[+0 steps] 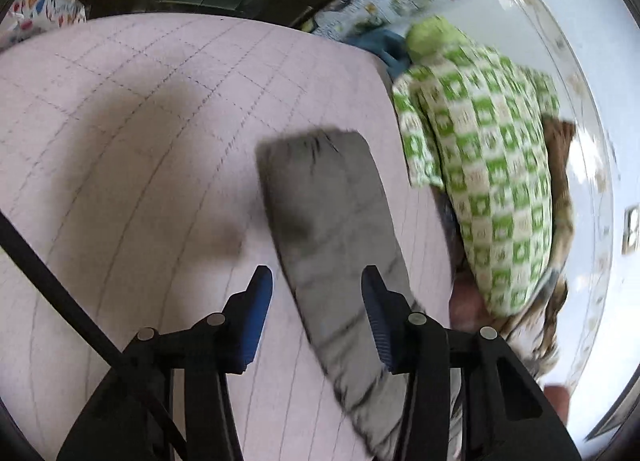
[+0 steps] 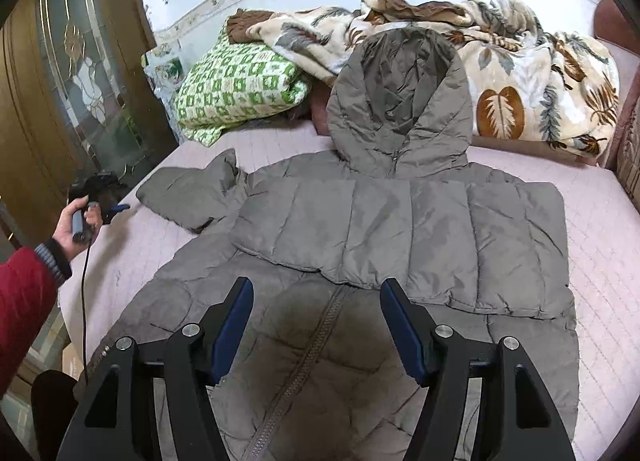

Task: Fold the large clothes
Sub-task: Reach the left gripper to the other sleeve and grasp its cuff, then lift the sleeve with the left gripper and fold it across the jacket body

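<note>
A grey hooded puffer jacket (image 2: pixel 360 261) lies front-up on the pink bed sheet (image 2: pixel 608 261), hood toward the wall. Its right sleeve (image 2: pixel 420 237) is folded across the chest. Its left sleeve (image 2: pixel 188 197) sticks out to the left; it also shows in the left wrist view (image 1: pixel 336 229), blurred. My right gripper (image 2: pixel 316 293) is open and empty above the zipper (image 2: pixel 308 361). My left gripper (image 1: pixel 316 281) is open and empty just above that sleeve; in the right wrist view it (image 2: pixel 122 207) is held near the sleeve's cuff.
A green checked pillow (image 2: pixel 236 89) and a leaf-patterned blanket (image 2: pixel 520 73) lie at the head of the bed. A brown door with glass (image 2: pixel 80 73) stands at left. A cable (image 2: pixel 85 293) hangs from the left gripper. The sheet (image 1: pixel 120 141) extends left of the sleeve.
</note>
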Tool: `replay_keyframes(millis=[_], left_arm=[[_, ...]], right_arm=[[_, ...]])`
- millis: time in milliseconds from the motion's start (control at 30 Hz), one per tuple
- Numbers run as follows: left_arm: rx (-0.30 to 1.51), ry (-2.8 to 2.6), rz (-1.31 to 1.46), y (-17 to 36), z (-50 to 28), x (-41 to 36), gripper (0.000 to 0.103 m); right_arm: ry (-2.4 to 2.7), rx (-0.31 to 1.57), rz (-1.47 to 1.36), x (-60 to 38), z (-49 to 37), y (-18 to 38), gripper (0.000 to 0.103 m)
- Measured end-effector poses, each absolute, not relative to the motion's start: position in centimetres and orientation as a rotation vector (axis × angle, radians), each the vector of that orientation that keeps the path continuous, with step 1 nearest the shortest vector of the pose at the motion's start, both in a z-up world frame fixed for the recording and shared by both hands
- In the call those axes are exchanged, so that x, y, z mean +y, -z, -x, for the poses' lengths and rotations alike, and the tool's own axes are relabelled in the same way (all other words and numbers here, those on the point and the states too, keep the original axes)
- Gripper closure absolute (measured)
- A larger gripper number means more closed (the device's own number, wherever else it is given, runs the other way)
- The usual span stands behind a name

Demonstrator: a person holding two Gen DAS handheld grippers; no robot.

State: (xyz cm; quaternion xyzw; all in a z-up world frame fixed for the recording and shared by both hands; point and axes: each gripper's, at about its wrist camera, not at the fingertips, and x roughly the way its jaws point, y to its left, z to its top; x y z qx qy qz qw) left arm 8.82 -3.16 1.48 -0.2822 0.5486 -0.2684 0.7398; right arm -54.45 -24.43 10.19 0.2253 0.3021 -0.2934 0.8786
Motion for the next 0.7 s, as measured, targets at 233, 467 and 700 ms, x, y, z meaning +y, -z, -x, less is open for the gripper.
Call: replay_keyframes(millis=[233,467,700], left_arm=[[1.150,0.552,0.697,0.3,-12.4,-3.1,0.059],[1.099,0.557,0.711,1.9,-13.6,-4.6,0.059],[1.038,0.561,0.717,1.7,-13.6,-5.0,0.087]], right_arm=[[0.607,0.656,-0.488,-25.1,53.9,-9.0,0.033],[0.615,0.659,-0.537,-26.3,53.7,-8.1,0.033],[0.650,0.655,-0.556,-27.0,53.9,-7.7,0.033]])
